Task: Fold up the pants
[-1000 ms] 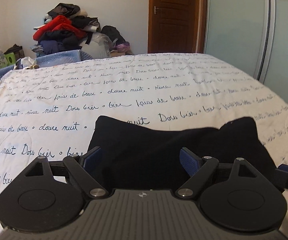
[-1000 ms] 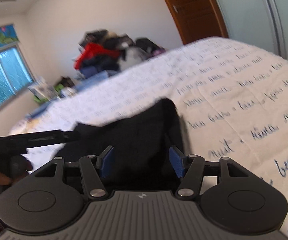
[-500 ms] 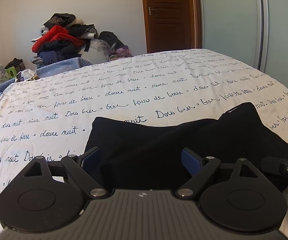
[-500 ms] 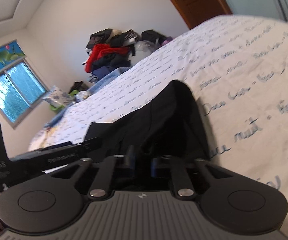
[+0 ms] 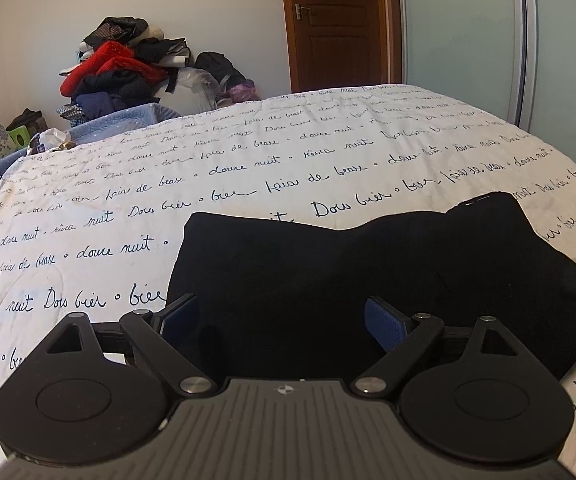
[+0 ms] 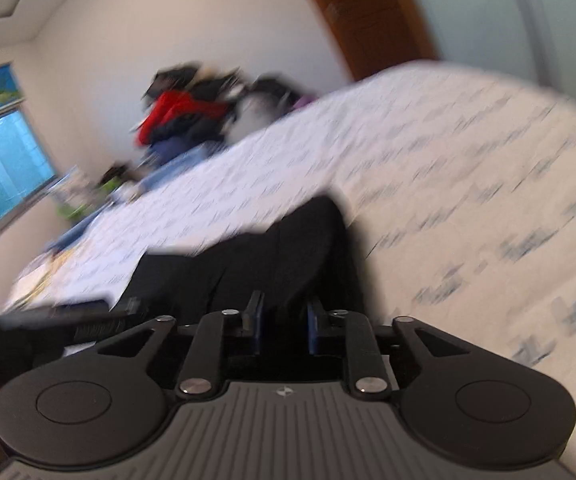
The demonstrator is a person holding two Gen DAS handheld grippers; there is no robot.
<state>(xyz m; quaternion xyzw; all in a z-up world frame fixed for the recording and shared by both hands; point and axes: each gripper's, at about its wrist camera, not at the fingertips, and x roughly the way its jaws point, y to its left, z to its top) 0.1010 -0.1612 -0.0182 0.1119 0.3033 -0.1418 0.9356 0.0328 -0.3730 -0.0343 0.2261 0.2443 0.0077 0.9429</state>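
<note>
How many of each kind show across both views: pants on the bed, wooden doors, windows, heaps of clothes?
black pants: 1
wooden door: 1
window: 1
clothes heap: 1
Total: 4

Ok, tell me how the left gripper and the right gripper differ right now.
The left gripper stands wide open, having just opened further; the right gripper is narrow, having just eased apart. The left gripper clamps nothing over the black pants; the right gripper has pants fabric between its pads, grip unclear. Both point at the pants.
</note>
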